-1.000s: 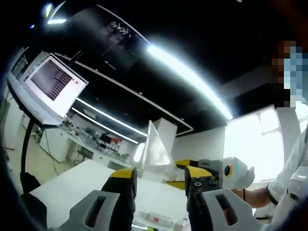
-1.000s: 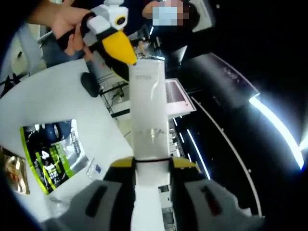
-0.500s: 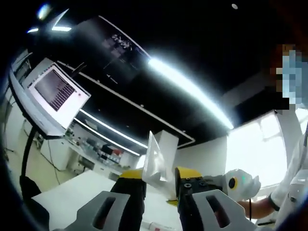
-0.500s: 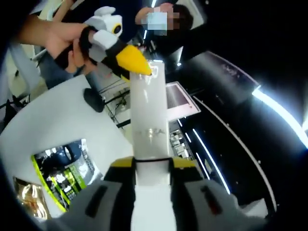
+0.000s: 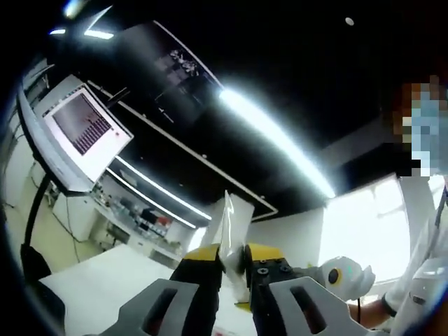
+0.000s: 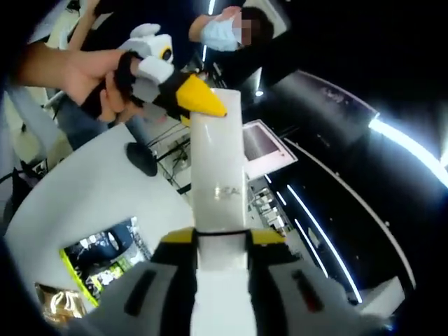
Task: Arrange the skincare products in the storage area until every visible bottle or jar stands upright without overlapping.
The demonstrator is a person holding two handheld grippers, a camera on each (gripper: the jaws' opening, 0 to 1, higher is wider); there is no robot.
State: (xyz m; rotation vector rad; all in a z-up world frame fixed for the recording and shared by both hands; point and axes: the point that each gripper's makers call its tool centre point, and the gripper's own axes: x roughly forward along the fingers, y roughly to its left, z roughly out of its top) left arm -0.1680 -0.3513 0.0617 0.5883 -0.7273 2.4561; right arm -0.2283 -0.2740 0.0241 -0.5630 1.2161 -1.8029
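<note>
A white squeeze tube [image 6: 218, 175] with faint grey lettering rises from between my right gripper [image 6: 218, 238] jaws, which are shut on its lower part. Its flat crimped end [image 5: 229, 227] stands edge-on between the yellow tips of my left gripper [image 5: 232, 255], shut on it. In the right gripper view the left gripper [image 6: 189, 98] comes in from the upper left in a person's hand [image 6: 77, 70] and meets the tube's far end. The right gripper's white body [image 5: 339, 273] shows at the lower right of the left gripper view. The tube is held up in the air above the white table [image 6: 91, 203].
A shiny packet with a green edge [image 6: 105, 259] lies on the table, and a black round object [image 6: 143, 157] sits further off. A monitor on a stand [image 5: 80, 133] is at the left. A person in a white coat [image 5: 427, 280] stands at the right.
The left gripper's jaws have closed from wide apart onto the tube's crimped end. Both views have tilted further upward, away from the table.
</note>
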